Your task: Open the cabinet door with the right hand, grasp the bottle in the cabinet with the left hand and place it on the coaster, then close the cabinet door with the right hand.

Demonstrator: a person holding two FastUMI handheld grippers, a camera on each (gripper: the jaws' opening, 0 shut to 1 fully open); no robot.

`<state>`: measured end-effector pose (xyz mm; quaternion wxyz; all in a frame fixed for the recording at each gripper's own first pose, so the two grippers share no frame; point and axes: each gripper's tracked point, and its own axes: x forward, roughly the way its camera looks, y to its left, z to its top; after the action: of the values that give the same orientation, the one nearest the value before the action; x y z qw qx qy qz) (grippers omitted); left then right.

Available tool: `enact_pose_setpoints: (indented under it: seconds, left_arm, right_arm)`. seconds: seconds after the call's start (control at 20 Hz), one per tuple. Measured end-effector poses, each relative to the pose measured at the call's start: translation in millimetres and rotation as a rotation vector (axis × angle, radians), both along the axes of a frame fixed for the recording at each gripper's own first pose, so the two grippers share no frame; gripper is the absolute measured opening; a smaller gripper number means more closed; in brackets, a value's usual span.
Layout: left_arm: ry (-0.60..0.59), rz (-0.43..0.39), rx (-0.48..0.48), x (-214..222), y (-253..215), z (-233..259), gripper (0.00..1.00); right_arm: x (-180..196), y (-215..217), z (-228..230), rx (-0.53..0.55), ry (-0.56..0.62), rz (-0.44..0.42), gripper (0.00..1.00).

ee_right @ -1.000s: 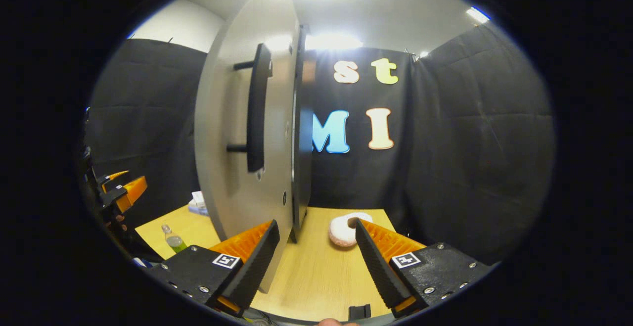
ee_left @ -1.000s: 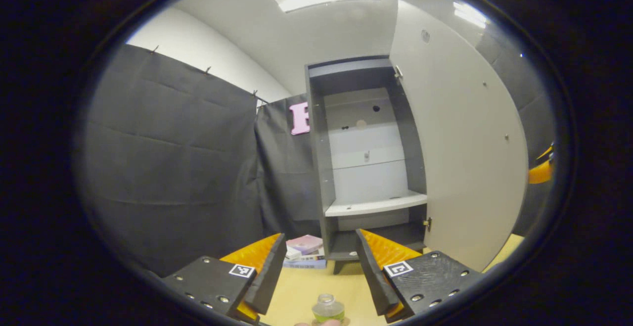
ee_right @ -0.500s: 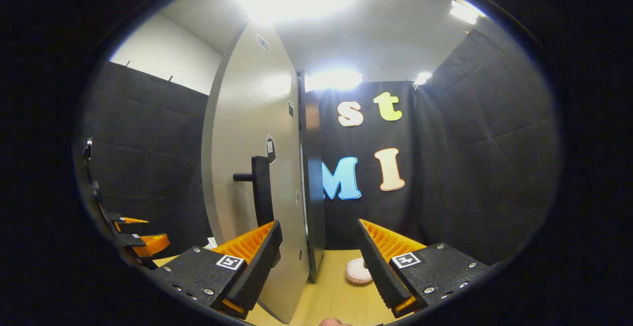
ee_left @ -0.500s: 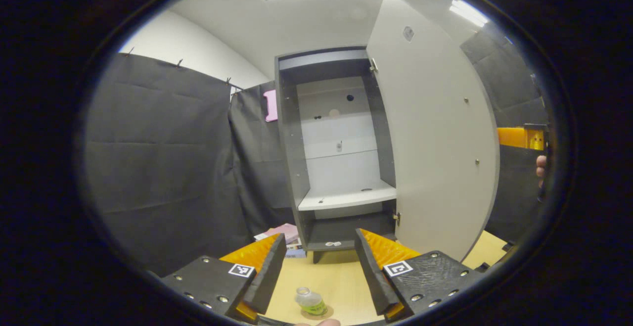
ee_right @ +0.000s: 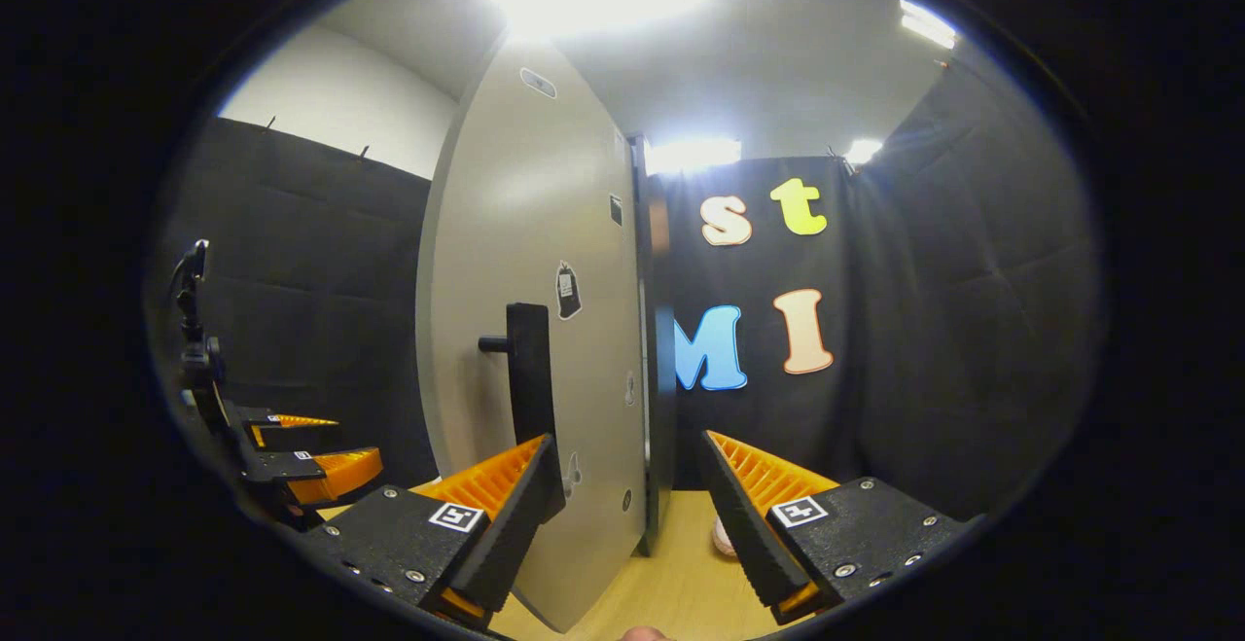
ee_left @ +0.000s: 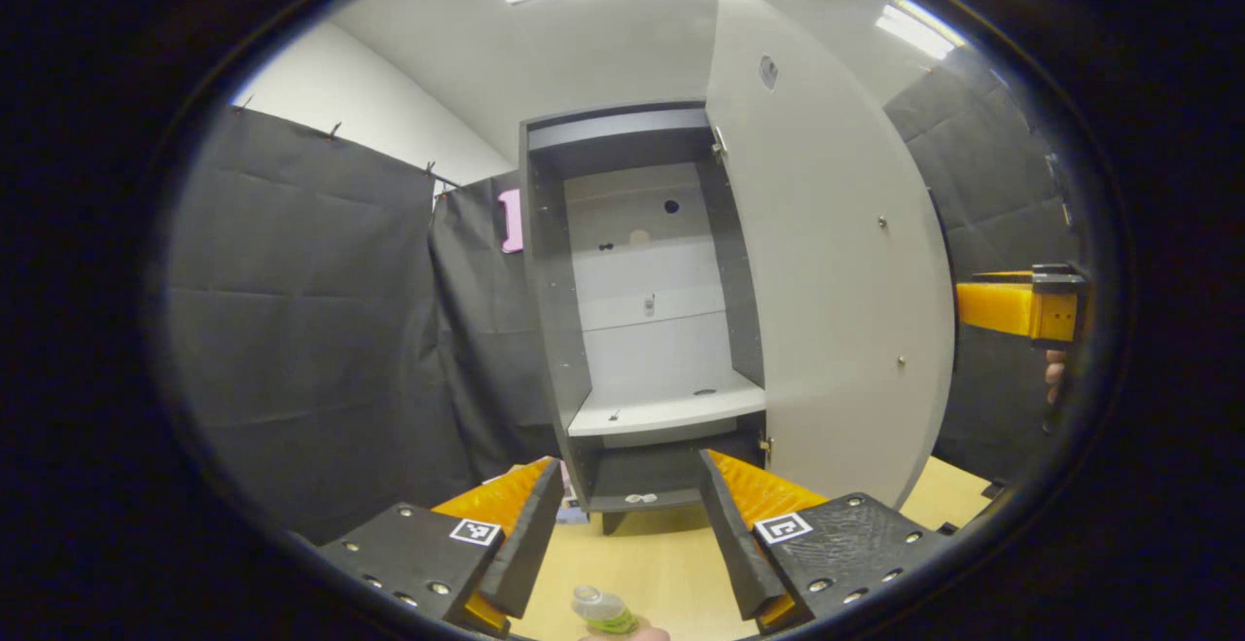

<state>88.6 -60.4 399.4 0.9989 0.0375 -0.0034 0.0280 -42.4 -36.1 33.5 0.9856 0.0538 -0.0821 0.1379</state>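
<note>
A dark grey cabinet [ee_left: 554, 330] stands at the back of the wooden table with its pale door [ee_left: 827, 262] swung wide open. Its white shelf [ee_left: 671, 412] is bare. My left gripper [ee_left: 630, 524] is open and raised above a small clear bottle [ee_left: 601, 609] with green liquid that stands on the table below it. In the right gripper view my right gripper [ee_right: 632, 515] is open, right in front of the door's outer face [ee_right: 530, 330], its left finger beside the black bar handle [ee_right: 530, 369]. The right gripper [ee_left: 1016, 305] also shows past the door's edge in the left gripper view.
The light wooden table [ee_left: 661, 563] runs to the cabinet's foot. A pale round object [ee_right: 722, 536] lies on the table right of the door. The left gripper [ee_right: 311, 471] appears far left in the right gripper view. Black cloth walls close in all round.
The right gripper has risen and come closer to the door handle. The left gripper has drawn back and drifted right, so the bottle sits lower between its fingers.
</note>
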Motion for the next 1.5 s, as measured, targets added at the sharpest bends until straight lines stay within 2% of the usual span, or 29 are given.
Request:
enact_pose_setpoints:
  seconds: [0.25, 0.3, 0.35, 0.5, 0.55, 0.6, 0.75, 0.8, 0.85, 0.9, 0.95, 1.05, 1.1, 1.15, 1.25, 1.35, 1.4, 1.5]
  left_arm:
    - [0.015, -0.053, 0.03, 28.9, 40.0, -12.4, 0.83]
    - [0.015, -0.065, 0.031, 38.2, 47.5, -14.2, 0.75]
    - [0.017, -0.075, 0.026, 47.1, 55.1, -17.6, 0.83]
    - [0.029, -0.104, -0.009, 75.2, 77.2, -29.4, 0.84]
    - [0.028, -0.106, -0.012, 84.9, 86.9, -31.3, 0.79]
    - [0.031, -0.107, -0.005, 95.8, 96.0, -33.1, 0.84]
    - [0.035, -0.143, -0.003, 123.5, 115.1, -42.8, 0.75]
    - [0.039, -0.151, 0.001, 131.3, 122.3, -46.5, 0.75]
    - [0.044, -0.157, 0.004, 137.9, 129.5, -50.7, 0.79]
    - [0.049, -0.162, 0.001, 142.8, 134.6, -53.6, 0.75]
    - [0.058, -0.165, 0.005, 145.5, 137.3, -57.8, 0.79]
    - [0.072, -0.162, 0.02, 153.3, 147.2, -63.8, 0.79]
    - [0.077, -0.16, 0.02, 157.6, 147.0, -65.4, 0.75]
    - [0.075, -0.148, 0.016, 160.3, 148.6, -63.6, 0.75]
    - [0.062, -0.133, -0.007, 164.5, 148.8, -58.7, 0.83]
    - [0.043, -0.1, -0.016, 163.1, 150.2, -44.7, 0.75]
    - [0.033, -0.087, -0.018, 161.8, 146.9, -37.7, 0.79]
    - [0.015, -0.079, -0.011, 161.4, 135.9, -25.8, 0.76]
  right_arm:
    - [4.3, 47.2, 2.1, 0.038, 0.016, -0.018, 0.92]
    - [6.7, 54.1, 5.0, 0.045, 0.014, -0.033, 0.92]
    - [10.9, 62.3, 6.8, 0.056, 0.014, -0.045, 0.92]
    - [22.2, 94.5, 11.2, 0.076, 0.014, -0.056, 0.92]
    - [25.2, 105.0, 12.5, 0.078, 0.011, -0.055, 0.92]
    - [30.5, 116.4, 13.1, 0.084, 0.013, -0.055, 0.92]
    - [49.5, 152.3, 16.3, 0.101, 0.014, -0.051, 0.92]
    - [58.5, 163.3, 15.8, 0.093, 0.021, -0.054, 0.92]
    - [66.2, 171.3, 13.9, 0.085, 0.03, -0.058, 0.92]
    - [72.4, 178.5, 11.9, 0.084, 0.037, -0.061, 0.92]
    - [81.1, 183.0, 10.5, 0.084, 0.042, -0.066, 0.93]
    - [87.9, 186.6, 11.9, 0.07, 0.041, -0.092, 0.94]
    - [89.0, 186.9, 12.8, 0.057, 0.042, -0.104, 0.94]
    - [91.1, 185.6, 12.1, 0.041, 0.046, -0.116, 0.94]
    - [101.3, 177.1, 5.7, 0.014, 0.057, -0.13, 0.93]
    - [114.2, 165.3, 0.7, -0.001, 0.078, -0.152, 0.93]
    - [121.1, 164.6, -0.4, -0.003, 0.092, -0.151, 0.93]
    - [135.4, 162.9, -5.9, -0.007, 0.124, -0.138, 0.93]
